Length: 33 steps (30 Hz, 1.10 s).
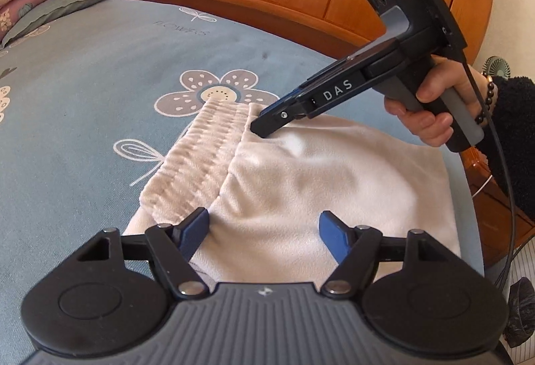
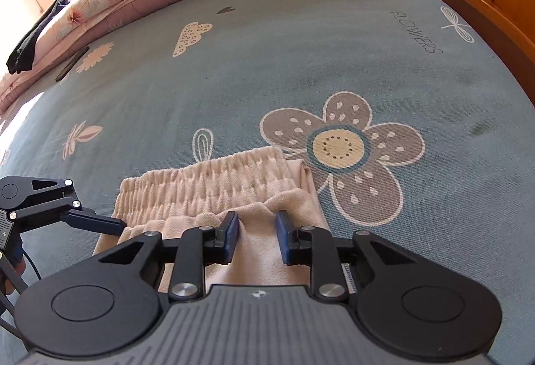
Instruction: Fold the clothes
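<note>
A pair of cream trousers (image 1: 301, 177) lies folded flat on the blue flowered bed sheet (image 1: 83, 117), its gathered elastic waistband (image 2: 214, 181) just beside a large printed flower (image 2: 341, 157).

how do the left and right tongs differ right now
The left tongs stand wide open; the right tongs are open only a narrow gap. The left sit near the waistband's left end, the right nearer its right end. Both hover over the folded cream shorts on the bed, gripping nothing.

Folded garment (image 2: 254, 251) near edge hidden under right tongs (image 2: 256, 236) body.
</note>
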Each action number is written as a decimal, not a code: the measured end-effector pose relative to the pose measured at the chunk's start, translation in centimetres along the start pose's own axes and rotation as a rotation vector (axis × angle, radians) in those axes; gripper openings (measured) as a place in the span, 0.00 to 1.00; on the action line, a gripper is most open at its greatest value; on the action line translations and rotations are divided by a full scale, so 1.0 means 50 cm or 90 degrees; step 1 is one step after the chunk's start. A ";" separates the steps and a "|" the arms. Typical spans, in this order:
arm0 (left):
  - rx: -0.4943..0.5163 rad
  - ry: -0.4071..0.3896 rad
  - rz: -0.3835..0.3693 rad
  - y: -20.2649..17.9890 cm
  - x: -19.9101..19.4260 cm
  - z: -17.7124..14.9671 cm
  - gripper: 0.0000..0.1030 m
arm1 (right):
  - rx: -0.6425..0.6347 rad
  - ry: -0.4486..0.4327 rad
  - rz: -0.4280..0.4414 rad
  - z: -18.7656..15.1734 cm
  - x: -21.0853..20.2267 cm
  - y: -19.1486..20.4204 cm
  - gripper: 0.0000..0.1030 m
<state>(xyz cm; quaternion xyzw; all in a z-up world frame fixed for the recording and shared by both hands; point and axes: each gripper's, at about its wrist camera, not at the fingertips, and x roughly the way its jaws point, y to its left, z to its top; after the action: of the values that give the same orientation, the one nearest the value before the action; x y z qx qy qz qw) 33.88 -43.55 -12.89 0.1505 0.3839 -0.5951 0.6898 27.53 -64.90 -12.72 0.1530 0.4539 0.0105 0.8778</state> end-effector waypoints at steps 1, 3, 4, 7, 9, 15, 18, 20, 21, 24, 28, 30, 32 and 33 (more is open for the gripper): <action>-0.003 0.002 -0.002 0.006 0.001 -0.003 0.72 | 0.007 -0.003 0.005 -0.003 0.000 -0.003 0.27; -0.011 0.000 0.004 0.002 -0.005 -0.001 0.71 | 0.008 -0.009 0.005 -0.007 -0.006 -0.001 0.27; -0.013 -0.003 0.010 -0.007 -0.015 0.000 0.71 | 0.013 -0.014 0.003 -0.008 -0.017 0.001 0.28; -0.006 -0.017 0.033 -0.045 -0.056 -0.004 0.70 | 0.029 -0.047 -0.017 -0.015 -0.076 0.003 0.59; 0.022 -0.025 0.036 -0.082 -0.084 -0.016 0.73 | 0.025 -0.065 -0.008 -0.031 -0.125 0.000 0.63; 0.088 -0.049 -0.051 -0.195 -0.107 -0.060 0.75 | 0.014 -0.057 0.051 -0.122 -0.210 -0.005 0.63; 0.113 -0.027 -0.093 -0.235 -0.072 -0.066 0.77 | 0.043 -0.058 0.141 -0.156 -0.210 -0.008 0.63; 0.122 0.007 -0.084 -0.243 -0.037 -0.075 0.77 | 0.059 -0.046 0.190 -0.172 -0.196 -0.009 0.63; 0.121 0.027 -0.069 -0.242 -0.019 -0.079 0.77 | 0.059 -0.032 0.177 -0.179 -0.182 -0.008 0.63; 0.095 0.036 -0.066 -0.228 -0.006 -0.082 0.77 | 0.075 -0.008 0.152 -0.195 -0.151 -0.013 0.61; 0.100 -0.013 -0.077 -0.239 -0.041 -0.059 0.79 | 0.068 -0.061 0.165 -0.194 -0.197 -0.001 0.63; 0.103 -0.029 -0.078 -0.243 -0.039 -0.047 0.82 | 0.065 -0.085 0.170 -0.184 -0.211 0.001 0.65; 0.091 -0.015 -0.082 -0.239 -0.016 -0.040 0.82 | 0.064 -0.088 0.155 -0.173 -0.203 0.001 0.65; 0.082 0.005 -0.077 -0.234 0.005 -0.040 0.82 | 0.069 -0.075 0.146 -0.168 -0.186 -0.003 0.65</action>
<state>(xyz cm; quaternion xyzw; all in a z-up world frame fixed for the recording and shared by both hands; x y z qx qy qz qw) 22.22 -45.25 -11.47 0.1736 0.3556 -0.6585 0.6402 15.31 -64.31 -9.94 0.2512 0.3810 0.0773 0.8864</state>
